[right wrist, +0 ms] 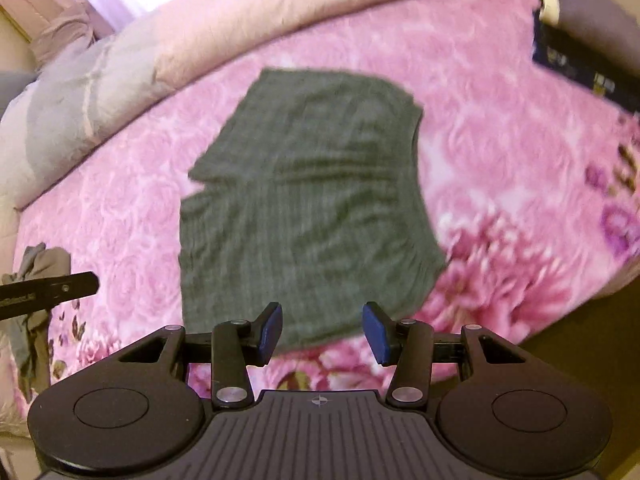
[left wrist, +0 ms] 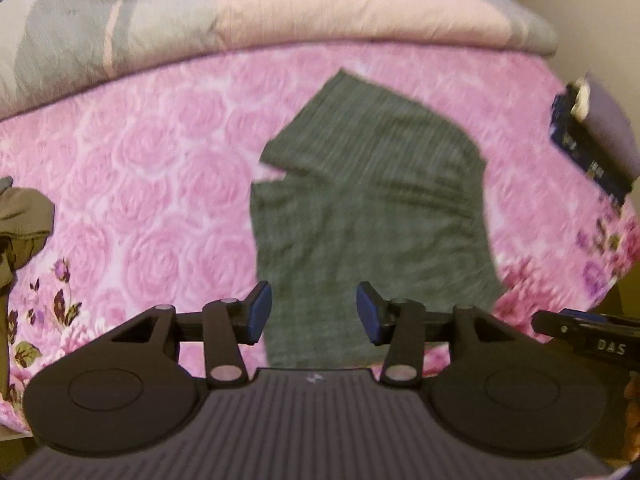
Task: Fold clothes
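A dark green ribbed garment (left wrist: 372, 208) (right wrist: 308, 200) lies flat and folded on the pink rose-patterned bedspread (left wrist: 152, 184) (right wrist: 500, 160). My left gripper (left wrist: 314, 312) hangs above its near edge, jaws apart, blue pads bare, nothing between them. My right gripper (right wrist: 322, 330) also hovers over the garment's near edge, jaws apart and empty. The right gripper's black body (left wrist: 592, 340) shows at the right edge of the left wrist view. The left gripper's black arm (right wrist: 48, 286) shows at the left edge of the right wrist view.
A grey and pale pink duvet (left wrist: 240, 12) (right wrist: 132, 64) is bunched along the bed's far side. An olive-grey crumpled garment (left wrist: 20, 220) (right wrist: 36, 300) lies at the left. A dark blue box (left wrist: 580, 144) (right wrist: 580, 64) sits at the right, by the bed's edge.
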`<state>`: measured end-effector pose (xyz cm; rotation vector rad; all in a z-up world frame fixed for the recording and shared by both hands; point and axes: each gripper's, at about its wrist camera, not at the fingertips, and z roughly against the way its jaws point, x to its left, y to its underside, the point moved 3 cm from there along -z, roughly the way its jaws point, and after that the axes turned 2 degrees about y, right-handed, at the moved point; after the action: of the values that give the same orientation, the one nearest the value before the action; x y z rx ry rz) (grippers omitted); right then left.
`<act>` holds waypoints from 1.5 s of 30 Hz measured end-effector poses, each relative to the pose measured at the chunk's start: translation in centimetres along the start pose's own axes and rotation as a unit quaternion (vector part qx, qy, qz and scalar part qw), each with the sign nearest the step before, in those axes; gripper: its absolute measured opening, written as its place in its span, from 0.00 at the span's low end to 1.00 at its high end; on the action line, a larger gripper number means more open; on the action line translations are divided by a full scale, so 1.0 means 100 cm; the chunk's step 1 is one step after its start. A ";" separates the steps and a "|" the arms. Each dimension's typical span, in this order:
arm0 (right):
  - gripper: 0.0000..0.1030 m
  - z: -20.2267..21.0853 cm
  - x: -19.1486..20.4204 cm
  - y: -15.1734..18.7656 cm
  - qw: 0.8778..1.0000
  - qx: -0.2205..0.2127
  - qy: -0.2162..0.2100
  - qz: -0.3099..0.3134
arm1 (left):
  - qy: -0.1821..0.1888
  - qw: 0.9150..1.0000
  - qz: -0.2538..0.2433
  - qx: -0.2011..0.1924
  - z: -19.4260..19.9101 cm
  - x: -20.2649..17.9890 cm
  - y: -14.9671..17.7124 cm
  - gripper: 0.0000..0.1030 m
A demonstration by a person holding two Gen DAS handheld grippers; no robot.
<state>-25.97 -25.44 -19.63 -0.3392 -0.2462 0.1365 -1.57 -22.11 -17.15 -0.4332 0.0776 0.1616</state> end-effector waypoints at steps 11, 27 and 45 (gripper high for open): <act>0.87 0.059 0.001 -0.001 0.997 -0.062 0.031 -0.033 | 0.014 0.998 -0.046 -0.049 0.050 -0.008 -0.018 0.44; 0.87 0.075 0.094 0.073 0.994 -0.061 0.066 -0.063 | 0.028 0.992 -0.104 -0.061 0.097 0.065 0.015 0.52; 0.87 0.080 0.139 0.114 0.994 -0.028 0.090 -0.046 | 0.030 0.994 -0.096 -0.032 0.107 0.104 0.056 0.58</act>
<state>-15.69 -9.91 -13.28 -0.3927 -0.0870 0.0077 8.09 -11.09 -10.88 -0.5066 0.0899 -0.0389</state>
